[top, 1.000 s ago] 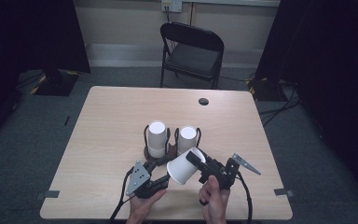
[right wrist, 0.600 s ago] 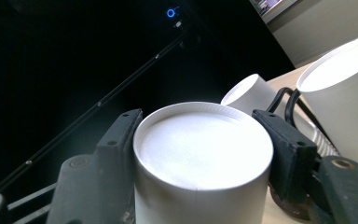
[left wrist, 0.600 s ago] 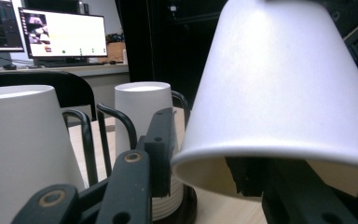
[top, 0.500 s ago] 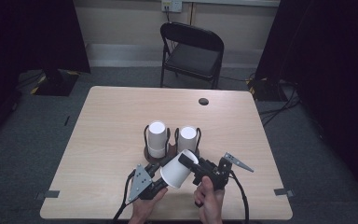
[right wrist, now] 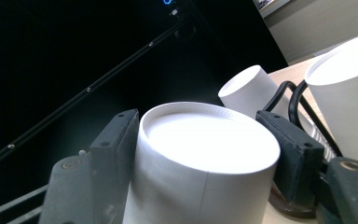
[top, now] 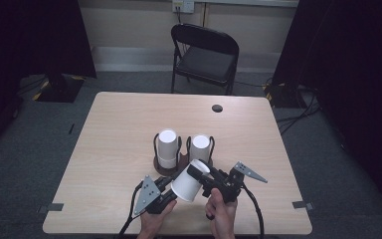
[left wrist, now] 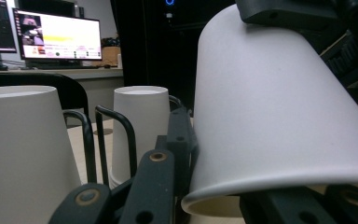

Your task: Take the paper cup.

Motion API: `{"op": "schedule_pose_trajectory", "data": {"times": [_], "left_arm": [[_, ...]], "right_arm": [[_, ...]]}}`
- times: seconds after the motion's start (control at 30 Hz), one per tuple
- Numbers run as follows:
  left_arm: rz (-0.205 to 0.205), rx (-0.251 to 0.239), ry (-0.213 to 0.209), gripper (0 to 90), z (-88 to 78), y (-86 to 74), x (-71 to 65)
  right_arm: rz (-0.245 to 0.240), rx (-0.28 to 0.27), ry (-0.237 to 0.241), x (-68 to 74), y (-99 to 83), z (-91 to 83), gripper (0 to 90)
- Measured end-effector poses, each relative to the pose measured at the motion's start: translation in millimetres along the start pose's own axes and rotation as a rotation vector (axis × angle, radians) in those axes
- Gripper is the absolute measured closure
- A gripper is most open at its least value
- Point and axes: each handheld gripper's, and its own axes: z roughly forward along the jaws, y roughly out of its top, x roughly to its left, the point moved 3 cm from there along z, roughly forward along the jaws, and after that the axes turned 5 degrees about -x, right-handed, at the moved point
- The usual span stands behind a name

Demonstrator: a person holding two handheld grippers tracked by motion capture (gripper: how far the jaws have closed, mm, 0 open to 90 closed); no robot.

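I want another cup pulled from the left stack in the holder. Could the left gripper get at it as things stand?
Probably not yet. The left gripper sits at the wide rim of the tilted cup, which lies between it and the left stack; the right gripper flanks the cup's base.

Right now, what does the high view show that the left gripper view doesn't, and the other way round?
High view alone: the grey carpet floor and the white wall socket. Left gripper view alone: the lit flat computer monitor and a small blue indicator light. Both: the tilted white paper cup and, behind it, the two upside-down white paper cups.
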Motion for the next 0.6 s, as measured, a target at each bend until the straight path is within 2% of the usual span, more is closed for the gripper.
{"op": "schedule_pose_trajectory", "data": {"times": [0.3,0.47,0.6], "left_arm": [[-0.041,0.012,-0.051,85.4,-1.5,0.2,3.6],[-0.073,0.037,-0.058,86.2,-1.3,0.7,6.5],[-0.052,0.074,-0.052,86.3,-1.9,1.4,7.3]], "right_arm": [[-0.079,-0.004,-0.06,-0.4,3.5,-2.2,29.1],[-0.105,-0.009,-0.06,-1.0,4.2,-3.3,25.6],[-0.151,-0.022,-0.047,1.0,6.3,-4.4,20.8]]}}
